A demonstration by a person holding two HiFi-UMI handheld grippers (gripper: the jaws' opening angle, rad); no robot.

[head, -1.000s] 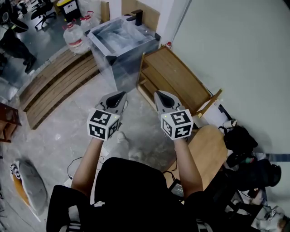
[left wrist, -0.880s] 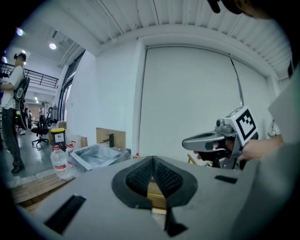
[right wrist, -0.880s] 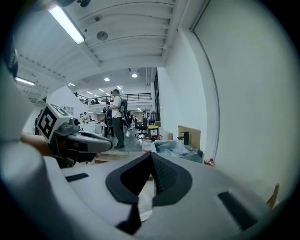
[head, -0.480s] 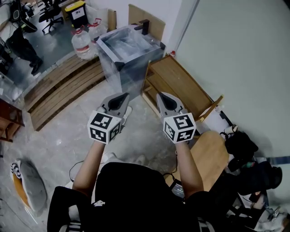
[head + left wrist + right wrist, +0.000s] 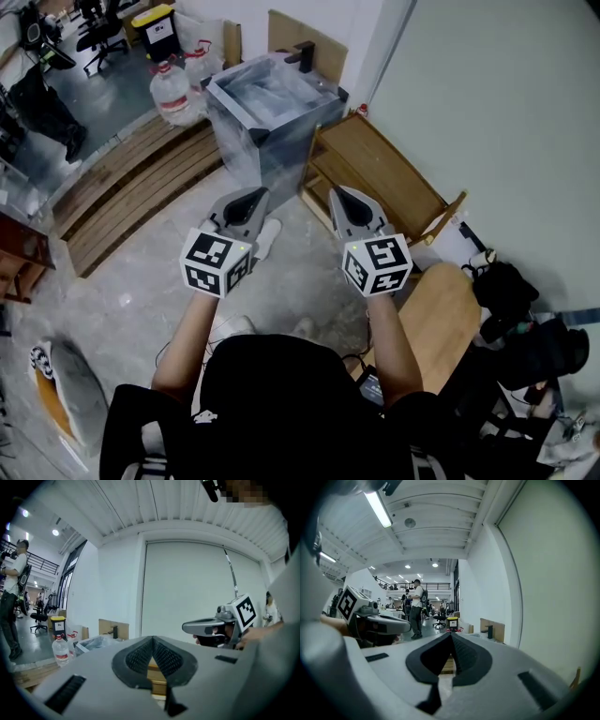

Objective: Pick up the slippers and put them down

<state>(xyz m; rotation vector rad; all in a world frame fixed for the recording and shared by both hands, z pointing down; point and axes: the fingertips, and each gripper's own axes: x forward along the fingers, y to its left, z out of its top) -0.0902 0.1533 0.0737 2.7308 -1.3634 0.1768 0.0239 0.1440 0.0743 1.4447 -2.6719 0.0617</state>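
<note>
In the head view both grippers are held out side by side above the floor, pointing away from me. My left gripper (image 5: pixel 254 195) is shut with nothing in it, and its own view shows the pads (image 5: pixel 140 656) closed together at the gripper's tip (image 5: pixel 152 639). My right gripper (image 5: pixel 339 193) is shut and empty too, with its tip (image 5: pixel 451 635) closed in its own view. A white slipper-like shape (image 5: pixel 269 234) lies on the floor just below the left gripper. Two more white shapes (image 5: pixel 234 326) (image 5: pixel 302 326) show at the edge of my body; I cannot tell what they are.
A plastic-wrapped grey box (image 5: pixel 267 98) stands ahead, with a low wooden rack (image 5: pixel 380 173) to its right by the wall. Wooden slats (image 5: pixel 131 187) and water bottles (image 5: pixel 173 89) lie left. A round wooden stool (image 5: pixel 441 319) and black bags (image 5: pixel 534 352) sit at the right.
Both grippers have risen and moved forward together, still shut. The white shape on the floor now shows further up, next to the left gripper.
</note>
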